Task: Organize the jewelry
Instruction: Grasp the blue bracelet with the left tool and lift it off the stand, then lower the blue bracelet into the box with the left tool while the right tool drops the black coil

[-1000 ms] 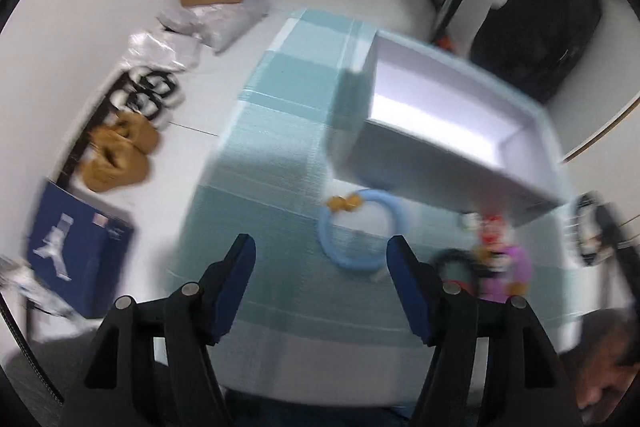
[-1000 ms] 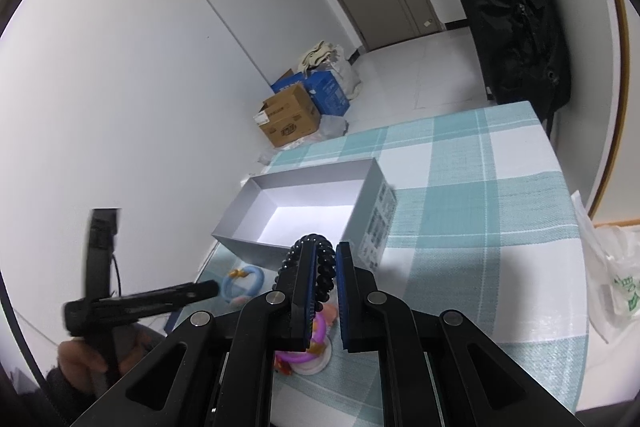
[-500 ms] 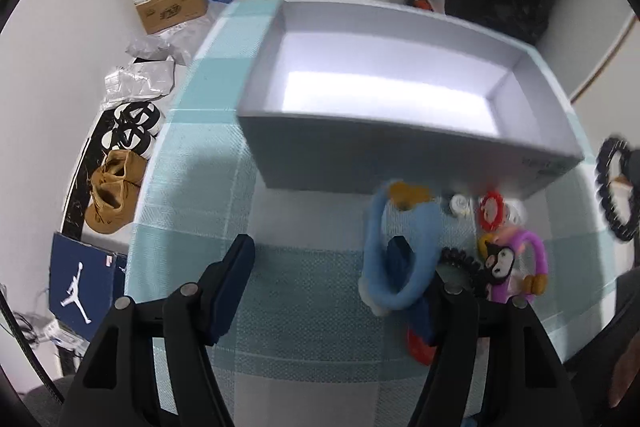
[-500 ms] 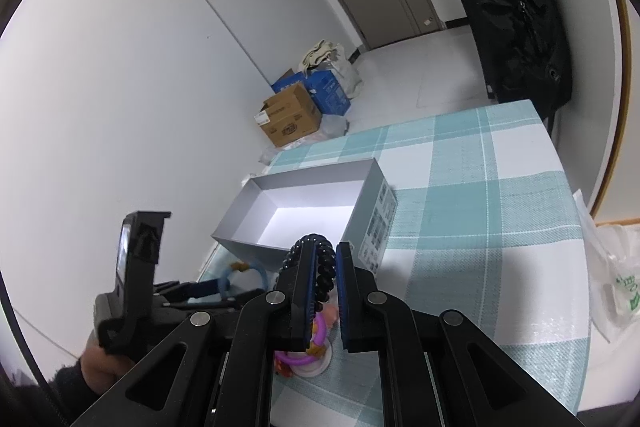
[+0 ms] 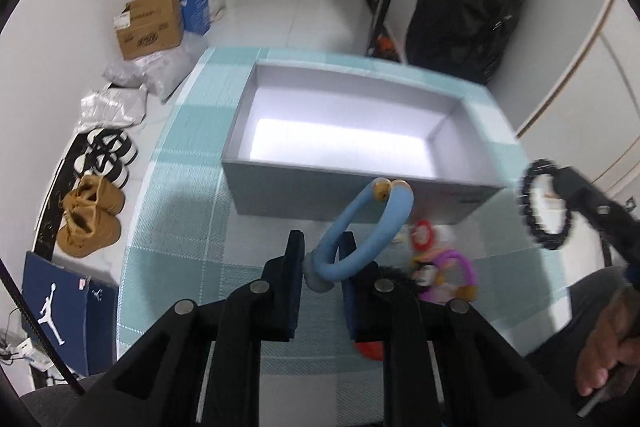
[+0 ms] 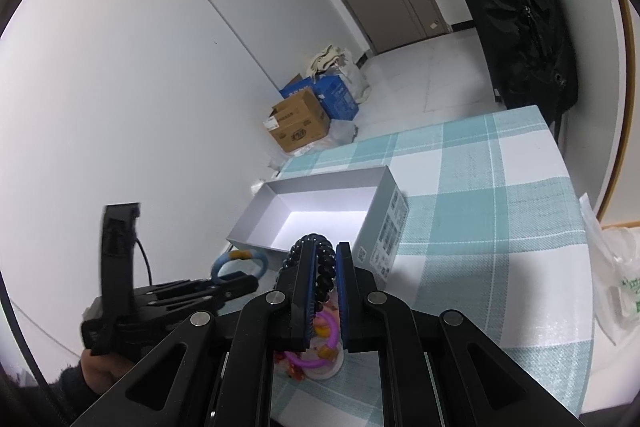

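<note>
My left gripper (image 5: 320, 251) is shut on a light blue ring bracelet (image 5: 368, 227) with an orange clasp and holds it above the checked tablecloth, just in front of the open grey box (image 5: 352, 131). My right gripper (image 6: 324, 255) is shut on a black spiral coil bracelet (image 6: 320, 267), raised near the box's near corner (image 6: 384, 223). The coil also shows at the right of the left wrist view (image 5: 544, 203). A purple toy-figure bracelet (image 5: 448, 271) and a red ring (image 5: 420, 235) lie on the cloth.
The table has a teal and white checked cloth (image 6: 480, 187). A black bag (image 5: 468, 7) hangs beyond the far edge. Cardboard boxes (image 5: 150, 23), shoes (image 5: 90, 215) and a blue Jordan shoebox (image 5: 56, 307) lie on the floor to the left.
My left gripper closed on the blue ring bracelet and lifted it off the cloth toward the box. The right gripper kept hold of the black coil, almost still.
</note>
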Demonstrator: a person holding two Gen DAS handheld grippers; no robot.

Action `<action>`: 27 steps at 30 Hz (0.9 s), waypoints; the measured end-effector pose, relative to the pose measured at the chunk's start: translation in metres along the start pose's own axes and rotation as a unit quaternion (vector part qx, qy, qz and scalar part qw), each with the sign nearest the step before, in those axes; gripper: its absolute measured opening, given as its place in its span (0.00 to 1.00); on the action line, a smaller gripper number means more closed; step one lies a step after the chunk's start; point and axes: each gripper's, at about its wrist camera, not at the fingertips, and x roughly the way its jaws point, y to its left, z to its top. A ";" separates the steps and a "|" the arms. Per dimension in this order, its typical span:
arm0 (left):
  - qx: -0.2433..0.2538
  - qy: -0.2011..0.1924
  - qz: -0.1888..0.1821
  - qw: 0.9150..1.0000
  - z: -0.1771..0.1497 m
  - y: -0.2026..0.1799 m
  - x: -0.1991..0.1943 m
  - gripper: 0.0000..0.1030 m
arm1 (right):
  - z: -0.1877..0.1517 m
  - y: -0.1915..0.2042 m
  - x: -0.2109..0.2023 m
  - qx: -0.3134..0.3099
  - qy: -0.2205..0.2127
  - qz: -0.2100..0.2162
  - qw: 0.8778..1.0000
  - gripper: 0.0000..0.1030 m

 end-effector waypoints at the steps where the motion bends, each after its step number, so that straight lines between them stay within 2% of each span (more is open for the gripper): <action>1: -0.001 -0.005 -0.004 1.000 0.001 -0.002 -0.004 0.12 | 0.001 0.001 -0.001 0.000 -0.001 0.003 1.000 0.09; 9: -0.012 -0.031 -0.033 0.999 0.028 -0.001 -0.009 0.12 | 0.023 0.012 0.015 -0.017 -0.002 0.010 1.000 0.09; 14: -0.023 -0.017 -0.050 0.998 0.042 0.004 0.007 0.12 | 0.037 0.015 0.031 -0.027 0.003 0.004 1.000 0.09; 20: -0.004 -0.009 -0.065 0.998 0.061 -0.003 0.023 0.12 | 0.051 0.011 0.064 -0.031 0.020 -0.004 0.999 0.09; 27: -0.010 0.035 -0.077 0.996 0.069 -0.003 0.044 0.15 | 0.056 0.004 0.095 -0.030 0.040 -0.008 0.999 0.12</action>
